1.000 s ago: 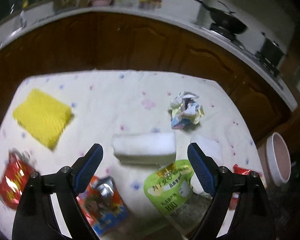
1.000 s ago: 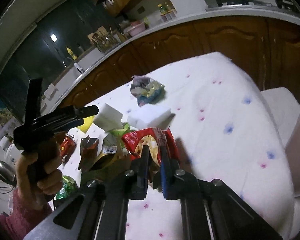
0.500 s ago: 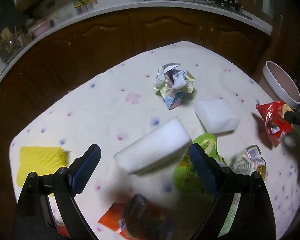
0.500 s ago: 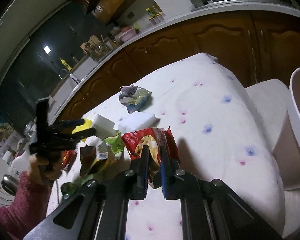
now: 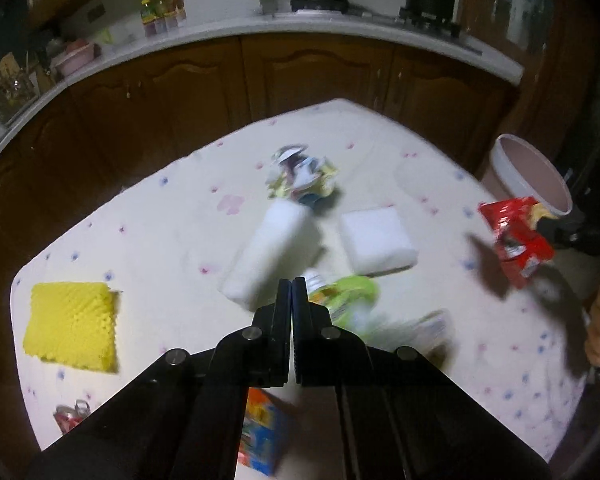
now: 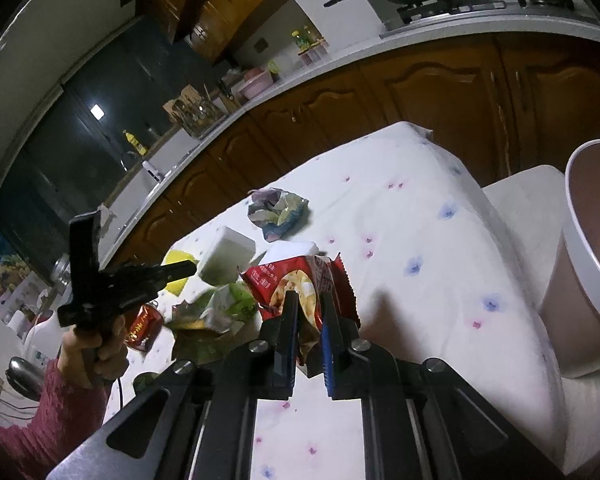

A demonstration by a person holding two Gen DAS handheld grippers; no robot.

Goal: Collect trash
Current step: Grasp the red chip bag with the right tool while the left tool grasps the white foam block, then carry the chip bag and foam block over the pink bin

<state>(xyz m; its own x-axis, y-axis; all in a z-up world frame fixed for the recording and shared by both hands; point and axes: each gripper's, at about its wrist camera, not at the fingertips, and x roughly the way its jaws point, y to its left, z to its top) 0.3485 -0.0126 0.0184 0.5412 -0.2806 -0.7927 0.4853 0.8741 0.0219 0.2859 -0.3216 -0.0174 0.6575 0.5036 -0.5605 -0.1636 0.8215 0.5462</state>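
Left gripper (image 5: 291, 286), wide open half a second earlier, is now clenched with nothing between its fingers, above the table (image 5: 172, 216) near the green wrapper (image 5: 346, 298). Right gripper (image 6: 310, 312) remains clamped on the red snack wrapper (image 6: 300, 284), held off the table, closer to the bin (image 6: 580, 276).

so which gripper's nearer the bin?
Right. The right gripper, shut on the red wrapper, is just beside the bin. The left gripper is shut over mid-table, farther off.
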